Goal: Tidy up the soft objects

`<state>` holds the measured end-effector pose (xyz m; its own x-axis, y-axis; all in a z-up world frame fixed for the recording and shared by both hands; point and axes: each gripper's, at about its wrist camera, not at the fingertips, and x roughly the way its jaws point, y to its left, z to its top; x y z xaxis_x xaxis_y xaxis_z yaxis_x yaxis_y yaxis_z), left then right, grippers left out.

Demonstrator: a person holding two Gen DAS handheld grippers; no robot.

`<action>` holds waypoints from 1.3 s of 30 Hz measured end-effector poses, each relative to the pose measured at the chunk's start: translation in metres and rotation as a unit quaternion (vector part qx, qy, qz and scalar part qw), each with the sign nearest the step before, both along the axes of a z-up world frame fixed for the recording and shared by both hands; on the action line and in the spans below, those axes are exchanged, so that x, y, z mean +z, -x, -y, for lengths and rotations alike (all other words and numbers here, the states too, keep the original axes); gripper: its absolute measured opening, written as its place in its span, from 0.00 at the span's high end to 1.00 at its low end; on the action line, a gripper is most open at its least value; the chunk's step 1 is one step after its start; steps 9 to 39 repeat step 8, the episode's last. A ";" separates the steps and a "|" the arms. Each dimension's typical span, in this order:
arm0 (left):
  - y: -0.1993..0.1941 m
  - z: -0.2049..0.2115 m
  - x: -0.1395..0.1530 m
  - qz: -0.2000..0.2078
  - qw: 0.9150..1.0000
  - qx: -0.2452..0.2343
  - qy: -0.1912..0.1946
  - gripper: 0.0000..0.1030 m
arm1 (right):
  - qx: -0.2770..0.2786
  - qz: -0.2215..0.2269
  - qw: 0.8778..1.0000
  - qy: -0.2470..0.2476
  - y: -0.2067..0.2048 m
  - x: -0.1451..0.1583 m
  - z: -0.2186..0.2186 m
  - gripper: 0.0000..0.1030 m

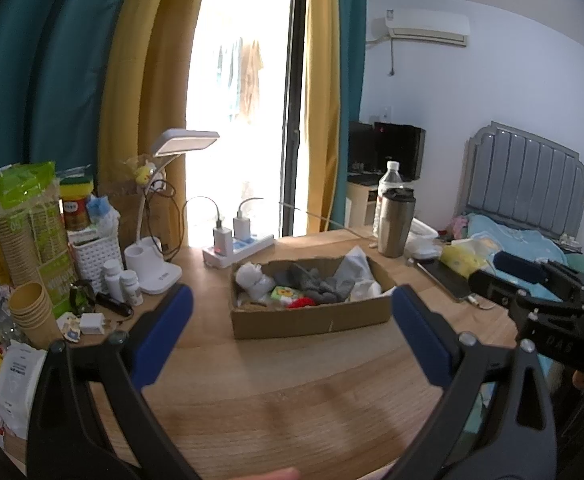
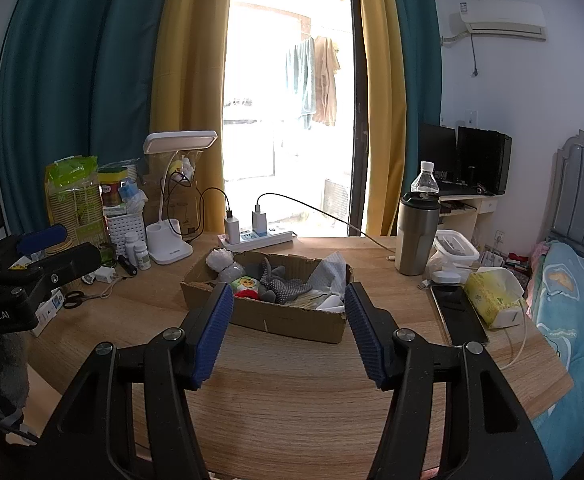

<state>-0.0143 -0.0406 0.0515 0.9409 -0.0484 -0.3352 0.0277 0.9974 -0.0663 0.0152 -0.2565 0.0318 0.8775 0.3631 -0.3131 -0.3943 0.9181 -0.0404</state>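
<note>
A shallow cardboard box (image 1: pixel 312 322) (image 2: pixel 292 322) sits mid-table. It holds soft things: grey cloth (image 1: pixel 316 280) (image 2: pixel 281 286), a white fluffy piece (image 1: pixel 249 274) (image 2: pixel 219 260), a red and yellow-green toy (image 1: pixel 292 296) (image 2: pixel 245 286) and pale cloth (image 1: pixel 358 266) (image 2: pixel 330 270). My left gripper (image 1: pixel 292 300) is open and empty, held back from the box's near side. My right gripper (image 2: pixel 287 300) is open and empty, just short of the box's near wall. Each gripper shows at the edge of the other's view.
The wooden table (image 2: pixel 292 392) carries a desk lamp (image 2: pixel 171 200), power strip (image 2: pixel 257 238), steel tumbler (image 2: pixel 416 232), water bottle (image 2: pixel 424 178), phone (image 2: pixel 458 314), tissue pack (image 2: pixel 492 296), paper cups (image 1: pixel 31 312), bottles and scissors (image 2: pixel 79 298). A bed (image 2: pixel 572 320) stands right.
</note>
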 end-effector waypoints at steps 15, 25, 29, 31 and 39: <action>0.000 0.006 -0.001 0.002 1.000 -0.013 -0.005 0.03 | 0.002 0.002 1.000 0.004 0.000 -0.001 -0.001 0.41; 0.000 0.006 -0.001 0.002 1.000 -0.013 -0.005 0.03 | 0.002 0.002 1.000 0.004 0.000 -0.001 -0.001 0.41; 0.000 0.006 -0.001 0.002 1.000 -0.013 -0.005 0.03 | 0.002 0.002 1.000 0.004 0.000 -0.001 -0.001 0.41; 0.000 0.006 -0.001 0.002 1.000 -0.013 -0.005 0.03 | 0.002 0.002 1.000 0.004 0.000 -0.001 -0.001 0.41; 0.000 0.006 -0.001 0.002 1.000 -0.013 -0.005 0.03 | 0.002 0.002 1.000 0.004 0.000 -0.001 -0.001 0.41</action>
